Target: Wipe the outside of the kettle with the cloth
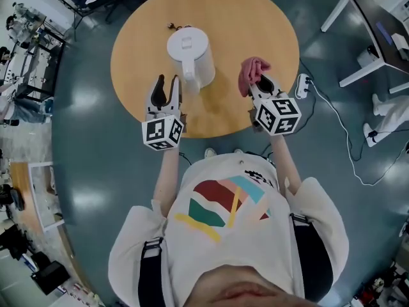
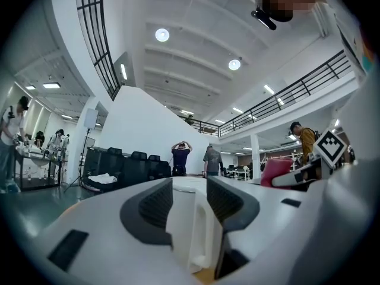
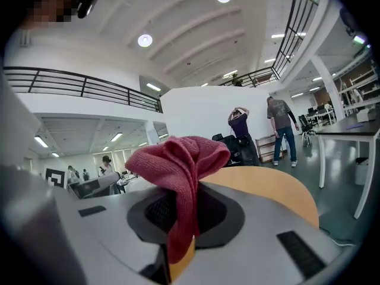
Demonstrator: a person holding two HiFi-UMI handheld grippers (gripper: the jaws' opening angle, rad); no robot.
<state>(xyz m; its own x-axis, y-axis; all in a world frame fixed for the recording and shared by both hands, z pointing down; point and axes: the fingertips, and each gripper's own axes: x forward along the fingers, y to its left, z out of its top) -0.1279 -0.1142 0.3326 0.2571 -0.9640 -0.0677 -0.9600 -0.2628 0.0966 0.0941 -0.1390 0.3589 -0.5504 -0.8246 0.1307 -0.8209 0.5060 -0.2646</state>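
Note:
A white kettle (image 1: 190, 55) stands on the round wooden table (image 1: 255, 24), its handle turned toward me. My left gripper (image 1: 167, 89) points level at it. In the left gripper view the white handle (image 2: 193, 230) fills the gap between the dark pads (image 2: 155, 203), so this gripper (image 2: 190, 186) is shut on it. To the kettle's right my right gripper (image 1: 259, 85) is shut on a dark pink cloth (image 1: 252, 72), held above the table. In the right gripper view the cloth (image 3: 178, 159) bunches up over the jaws (image 3: 181, 209) and hangs down between them.
A small dark object (image 1: 172, 25) lies at the table's far side. A white power strip (image 1: 302, 85) with its cable lies on the floor to the right, near white desk legs (image 1: 361, 75). Two people (image 3: 240, 129) stand far off by a white wall.

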